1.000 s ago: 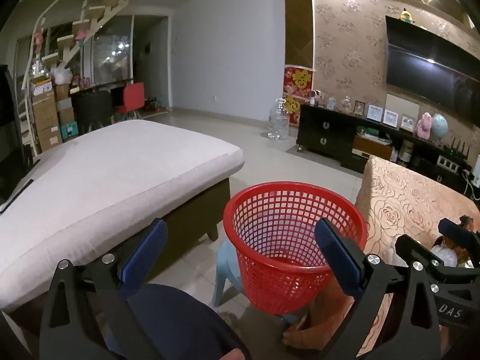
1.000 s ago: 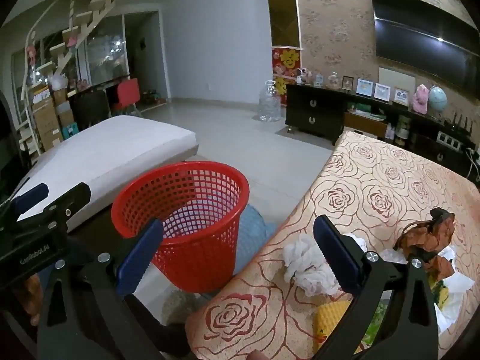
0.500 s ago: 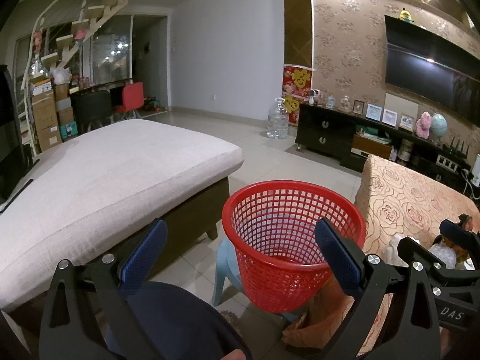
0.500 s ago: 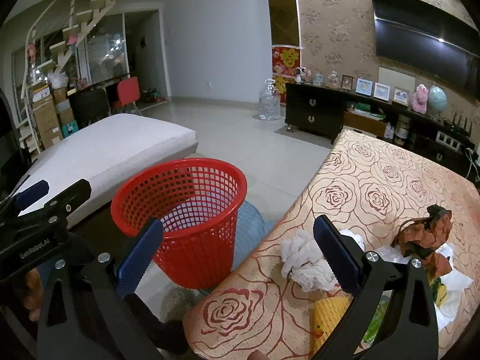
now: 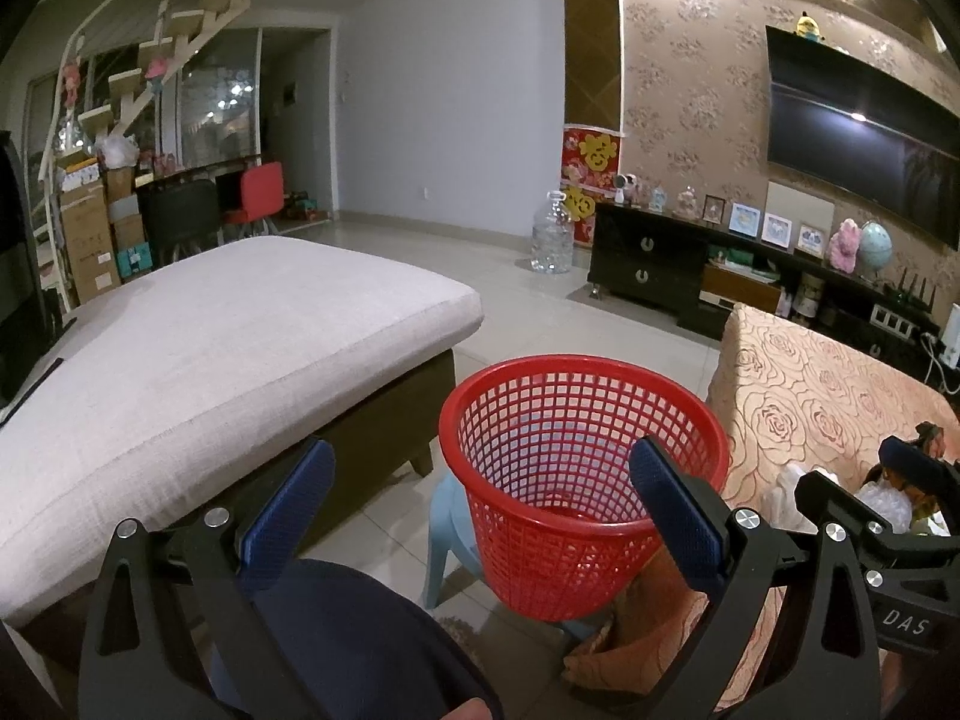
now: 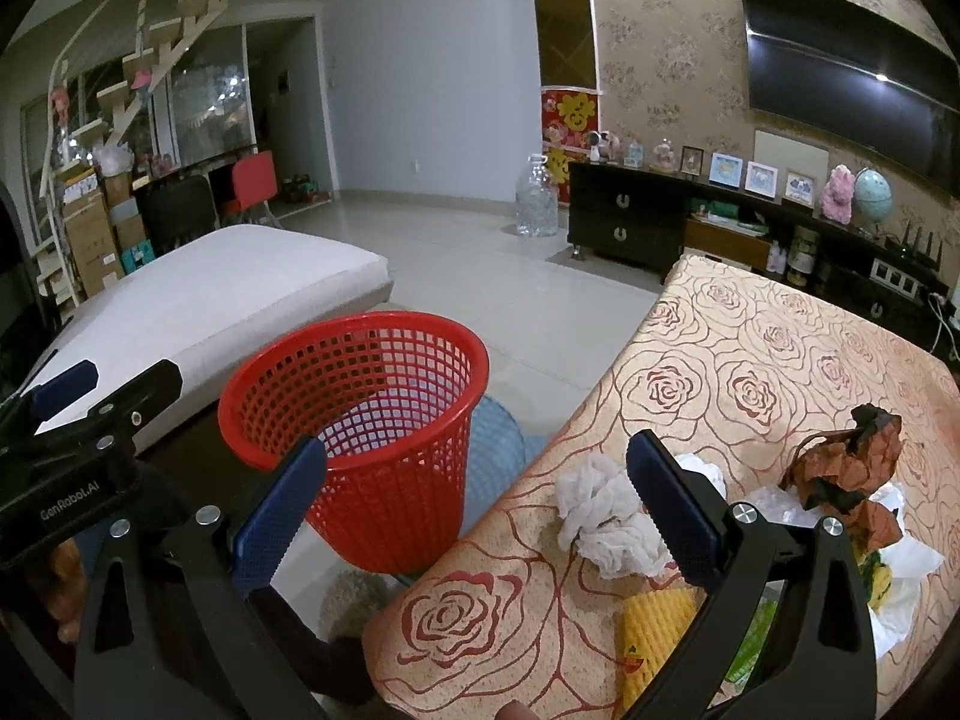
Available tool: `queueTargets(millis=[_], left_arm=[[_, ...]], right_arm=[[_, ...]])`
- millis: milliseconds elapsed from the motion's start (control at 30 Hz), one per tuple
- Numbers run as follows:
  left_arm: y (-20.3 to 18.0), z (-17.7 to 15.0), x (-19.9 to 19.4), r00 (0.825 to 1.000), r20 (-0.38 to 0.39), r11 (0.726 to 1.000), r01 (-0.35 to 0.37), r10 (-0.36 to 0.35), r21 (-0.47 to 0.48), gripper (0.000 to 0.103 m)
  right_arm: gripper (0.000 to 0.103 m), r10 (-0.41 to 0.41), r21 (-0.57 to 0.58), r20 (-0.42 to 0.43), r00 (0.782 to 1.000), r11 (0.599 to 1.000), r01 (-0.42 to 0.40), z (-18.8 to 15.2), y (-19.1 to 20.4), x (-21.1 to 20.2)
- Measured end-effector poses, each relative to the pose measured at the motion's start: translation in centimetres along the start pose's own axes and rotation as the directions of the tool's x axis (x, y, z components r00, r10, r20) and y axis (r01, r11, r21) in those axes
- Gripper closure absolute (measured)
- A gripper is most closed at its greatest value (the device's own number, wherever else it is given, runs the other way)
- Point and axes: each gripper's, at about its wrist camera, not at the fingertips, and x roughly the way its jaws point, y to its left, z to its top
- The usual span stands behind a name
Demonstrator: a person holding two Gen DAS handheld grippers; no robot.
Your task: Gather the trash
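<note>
My right gripper (image 6: 477,507), jaws spread and empty, sits nearer the crumpled tissue (image 6: 606,516) at the table's (image 6: 750,360) near-left edge.

Red plastic mesh basket (image 6: 360,420): standing upright and empty on a pale blue stool, left of the rose-patterned tabletop. White crumpled tissue (image 6: 606,516): lying near the tabletop's near left edge. Brown crumpled paper (image 6: 852,468): sitting farther right, on white wrappers (image 6: 900,570). Yellow ribbed packet (image 6: 654,636): lying nearest, just beside the tissue.
</note>
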Motion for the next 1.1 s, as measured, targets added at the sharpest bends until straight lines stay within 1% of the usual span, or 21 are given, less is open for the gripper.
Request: queueTargets(millis=[1100], left_arm=[[0.20, -0.37, 0.44, 1.000, -0.012, 1.000, 0.001, -0.001, 0.001, 0.008]], right_arm=[[0.006, 0.013, -0.008, -0.001, 1.000, 1.000, -0.013, -0.16, 0.46, -0.15]])
